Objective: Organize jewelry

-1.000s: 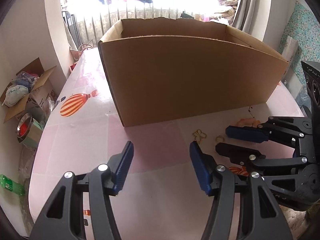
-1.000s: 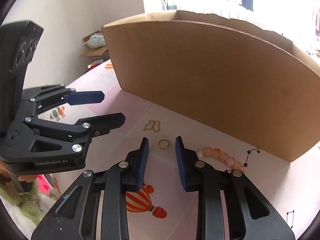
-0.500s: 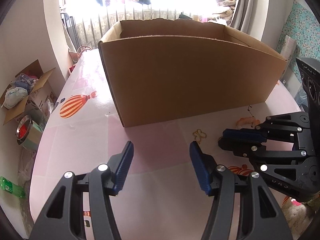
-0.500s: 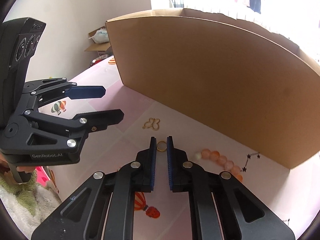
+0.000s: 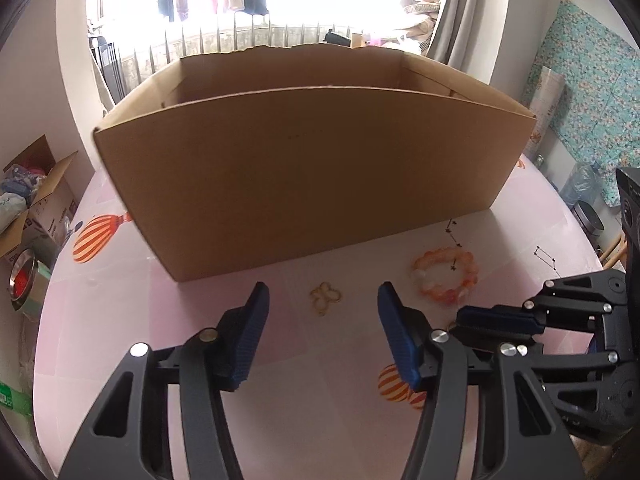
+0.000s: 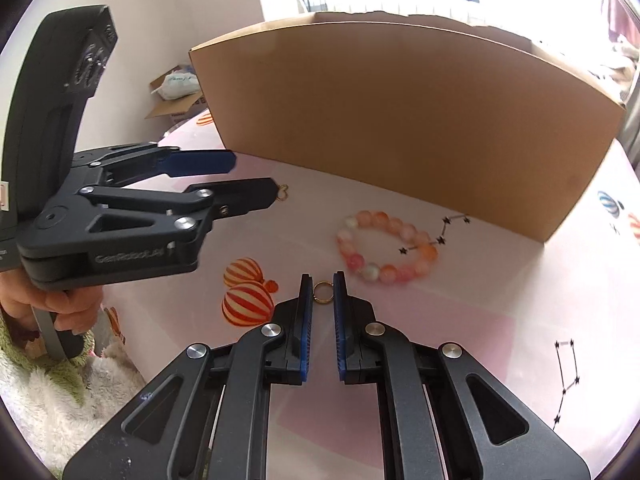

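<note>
A round tabletop (image 5: 132, 320) under a pale pink cloth printed with striped balloons carries everything in front of me. The largest thing on it is an open brown cardboard box (image 5: 312, 184), standing upright at the far side. Nearer to me, just short of the box's front wall, lies a bracelet of round peach and pink beads (image 6: 386, 248), flat on the cloth. My left gripper (image 5: 323, 304) hangs over the tabletop with its blue-padded jaws about half apart and closing, nothing pressed between them; a small gold butterfly-shaped charm (image 5: 325, 299) lies on the cloth in the gap ahead of them. My right gripper (image 6: 322, 286) is drawn nearly closed on a small gold ring (image 6: 322, 293), pinched upright at the very tips; whether the ring is clear of the cloth I cannot quite tell.
</note>
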A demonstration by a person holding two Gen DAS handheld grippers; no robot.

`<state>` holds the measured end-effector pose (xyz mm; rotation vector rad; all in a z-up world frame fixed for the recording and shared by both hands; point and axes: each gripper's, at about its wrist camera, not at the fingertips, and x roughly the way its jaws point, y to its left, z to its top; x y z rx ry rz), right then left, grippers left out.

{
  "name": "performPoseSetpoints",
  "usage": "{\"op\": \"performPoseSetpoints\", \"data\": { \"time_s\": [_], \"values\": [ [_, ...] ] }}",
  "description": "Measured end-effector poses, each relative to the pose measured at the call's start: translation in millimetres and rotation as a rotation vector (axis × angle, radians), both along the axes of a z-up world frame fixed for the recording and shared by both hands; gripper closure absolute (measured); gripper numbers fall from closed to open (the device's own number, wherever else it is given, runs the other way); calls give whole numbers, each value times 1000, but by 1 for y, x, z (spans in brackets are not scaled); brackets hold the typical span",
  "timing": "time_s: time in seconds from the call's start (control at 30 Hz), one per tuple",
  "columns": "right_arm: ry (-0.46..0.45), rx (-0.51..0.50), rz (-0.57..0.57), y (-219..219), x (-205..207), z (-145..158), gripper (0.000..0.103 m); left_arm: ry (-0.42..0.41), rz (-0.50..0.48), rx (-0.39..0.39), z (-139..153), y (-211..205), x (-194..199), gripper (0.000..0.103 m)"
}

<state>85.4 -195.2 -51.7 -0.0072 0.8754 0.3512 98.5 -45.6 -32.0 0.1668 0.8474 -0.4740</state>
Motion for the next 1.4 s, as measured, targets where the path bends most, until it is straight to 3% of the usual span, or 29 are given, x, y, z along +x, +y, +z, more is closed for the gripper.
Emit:
{"op": "performPoseSetpoints", "data": {
  "time_s": [0.13,0.3,0.63,0.7,1.2,1.27,1.4],
  "values": [
    [-1,24,-9,-2,1,0,95,24,3,8,-4,-8,7,67],
    [-4,44,-11,-7,-1,0,95,55,11,23,-14,-8,13,78],
    [-6,61,-12,-16,-6,2,95,6,-14,79,-17,-16,10,80],
    [-6,61,-12,-17,-6,2,95,0,-22,87,-18,-19,9,85],
    [-5,68,-11,-20,-4,2,95,-16,-28,89,-17,-19,-1,90],
    [-5,71,-11,-20,-4,2,95,-17,-25,92,-17,-18,-2,98],
    [-5,75,-11,-21,-2,1,95,-8,-24,85,-16,-13,-5,98]
  ]
}}
